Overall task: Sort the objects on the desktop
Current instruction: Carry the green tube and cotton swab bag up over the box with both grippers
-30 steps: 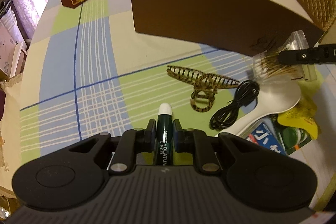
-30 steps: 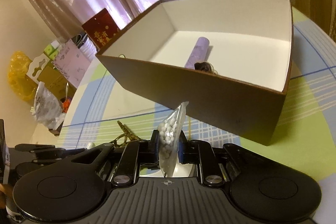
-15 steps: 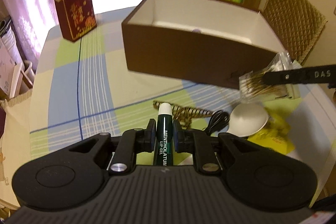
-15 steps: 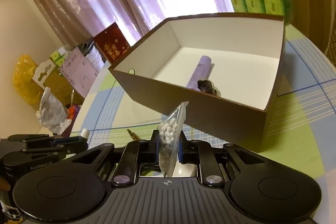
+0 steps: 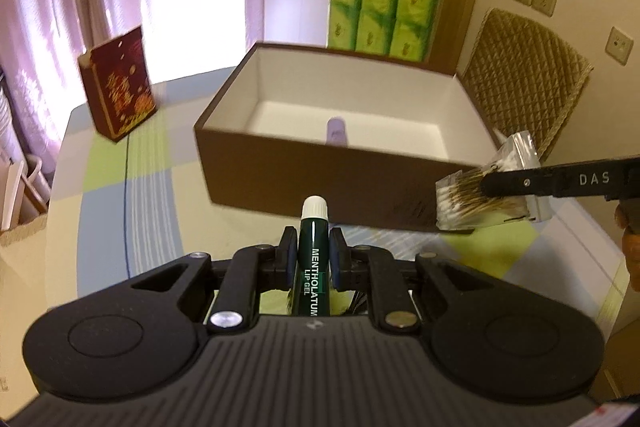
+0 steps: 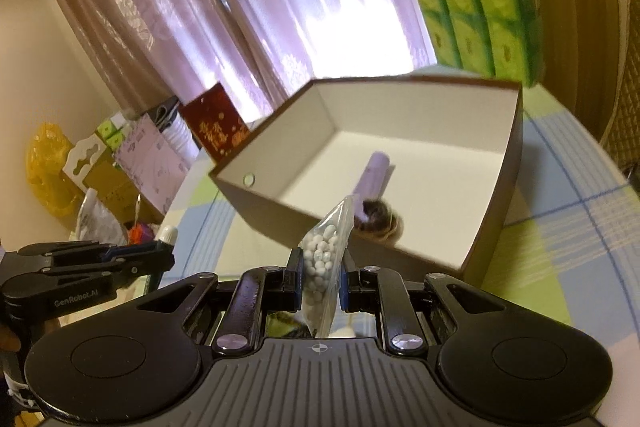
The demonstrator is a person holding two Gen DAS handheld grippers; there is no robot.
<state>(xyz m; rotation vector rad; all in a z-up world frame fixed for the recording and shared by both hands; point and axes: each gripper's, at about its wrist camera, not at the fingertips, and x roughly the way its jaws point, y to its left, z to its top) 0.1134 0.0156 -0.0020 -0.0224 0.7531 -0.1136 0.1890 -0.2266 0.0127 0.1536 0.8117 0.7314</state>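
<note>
Left gripper clamps a lip gel tube, right gripper a cotton swab bag, both short of the brown box at frame centre; releasing early would drop them on the worktop

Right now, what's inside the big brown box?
Inside the brown box lies a purple tube and, beside it, a small dark roundish thing, too blurred to name. The bag of cotton swabs and the box's near wall hide part of the floor.
</note>
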